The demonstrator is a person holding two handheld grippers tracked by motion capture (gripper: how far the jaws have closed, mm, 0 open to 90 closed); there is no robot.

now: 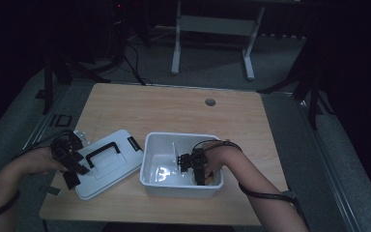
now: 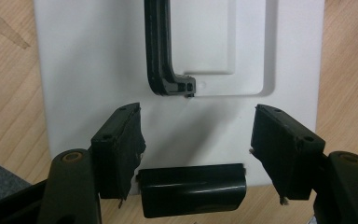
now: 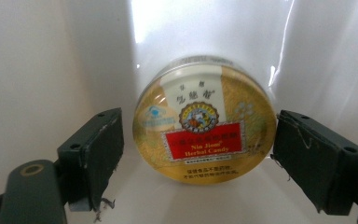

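Observation:
A round gold candy tin (image 3: 204,140) with a red label lies on the floor of a white plastic bin (image 3: 37,70). My right gripper (image 3: 200,116) is open with a pad on each side of the tin; a thin gap shows at the left pad. From above, that gripper (image 1: 200,176) reaches into the bin (image 1: 147,159) at its near right corner, over the tin (image 1: 208,180). The bin's white lid (image 1: 108,164) lies flat to the left. My left gripper (image 2: 196,112) hangs open over the lid (image 2: 88,56), its black latch (image 2: 192,189) low between the jaws, the black handle (image 2: 161,60) beyond.
The wooden table (image 1: 174,111) has a cable hole (image 1: 210,102) at the back. The lid's near corner reaches close to the table's front left edge. Stand legs and cables sit on the dark floor behind the table.

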